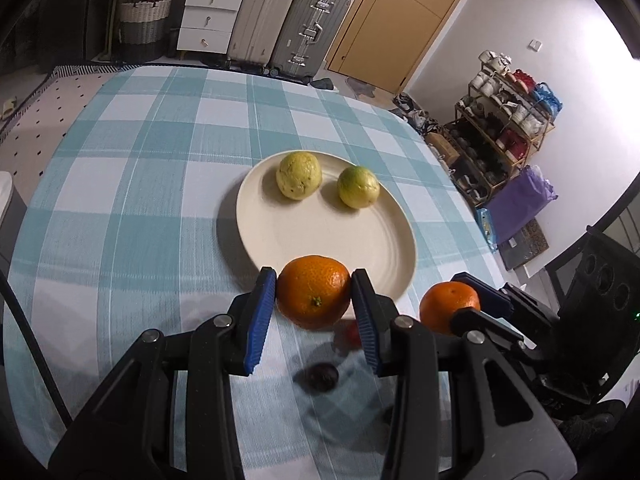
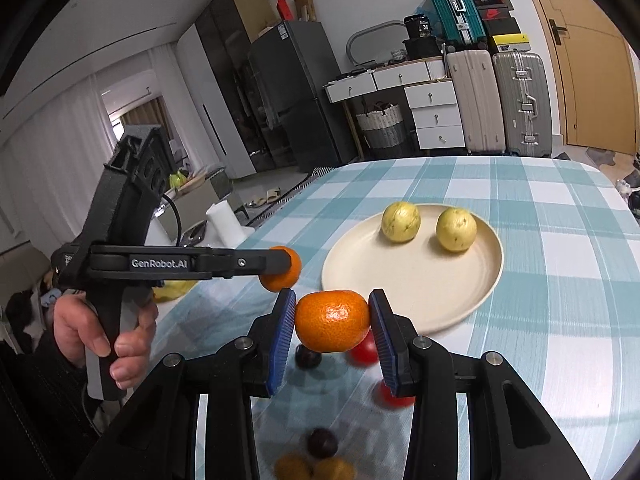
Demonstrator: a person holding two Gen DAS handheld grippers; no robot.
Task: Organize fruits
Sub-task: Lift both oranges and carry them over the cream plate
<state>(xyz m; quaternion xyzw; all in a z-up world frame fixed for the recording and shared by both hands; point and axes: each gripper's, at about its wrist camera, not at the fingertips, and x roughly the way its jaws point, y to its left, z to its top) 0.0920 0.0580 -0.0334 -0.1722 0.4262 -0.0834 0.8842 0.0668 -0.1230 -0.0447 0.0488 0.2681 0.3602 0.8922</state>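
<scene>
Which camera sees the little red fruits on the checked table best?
The right wrist view. Two small round red fruits lie on the blue-and-white checked tablecloth, partly hidden behind the held orange mandarin and the right gripper. The left wrist view shows only one blurred red patch.

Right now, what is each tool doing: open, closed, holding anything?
Left tool: closed on an orange, held above the table.
Right tool: closed on a second orange, also lifted, short of the plate.
</scene>
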